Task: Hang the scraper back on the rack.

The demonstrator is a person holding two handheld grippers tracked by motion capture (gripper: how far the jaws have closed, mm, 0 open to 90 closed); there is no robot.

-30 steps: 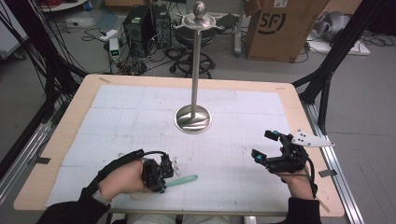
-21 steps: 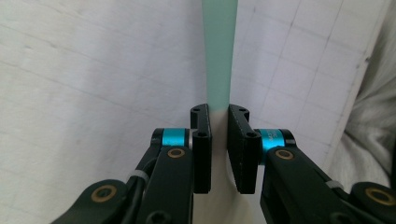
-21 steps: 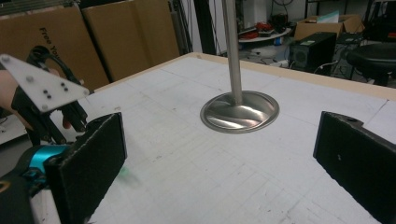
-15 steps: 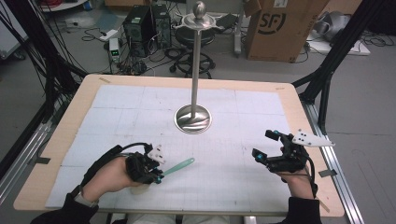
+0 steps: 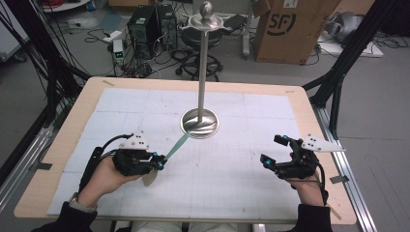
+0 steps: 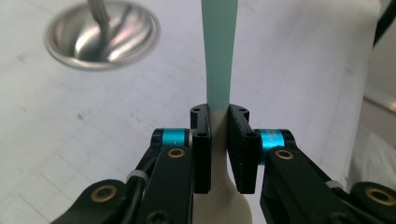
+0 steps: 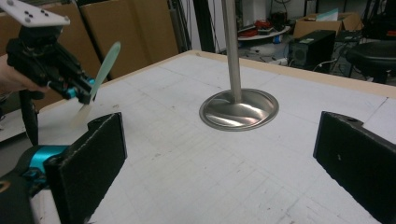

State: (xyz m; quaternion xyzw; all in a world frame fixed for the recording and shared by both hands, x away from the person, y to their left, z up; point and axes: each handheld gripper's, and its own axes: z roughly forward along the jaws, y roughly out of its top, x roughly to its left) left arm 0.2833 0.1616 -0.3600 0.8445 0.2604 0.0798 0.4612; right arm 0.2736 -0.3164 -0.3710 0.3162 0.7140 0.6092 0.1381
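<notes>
Black jaws of the left gripper (image 5: 158, 162) are clamping a spatula (image 5: 175, 147) at the narrow neck where its pale green handle is meeting its cream-white blade; in the left gripper view (image 6: 218, 135) the pads are pressing on both flat sides, with the green handle (image 6: 219, 51) running up and away and the cream blade (image 6: 223, 205) widening below the jaws. Seen from the high view, the spatula is being held off the table, its green end slanting up toward the metal stand's round base (image 5: 199, 123) and ending just short of it, its blade hanging beneath the gripper. A hand (image 5: 99, 176) is wrapping the gripper body, and a cable is looping off its back.

Well apart, on the other side, the right gripper (image 5: 274, 154) is hovering with its jaws spread wide and nothing between them; its own view (image 7: 219, 154) is showing bare mat in the gap, the stand's base (image 7: 239, 108) beyond.

Between the two grippers the stand's thin pole (image 5: 203, 72) is rising upright to a ball top; nothing is lying in the path between spatula tip and base.

A white gridded mat (image 5: 232, 179) is covering the wooden tabletop (image 5: 309, 104). Behind it, a cardboard box (image 5: 285, 29), computer towers (image 5: 150, 24) and loose cables are sitting on the grey floor.
</notes>
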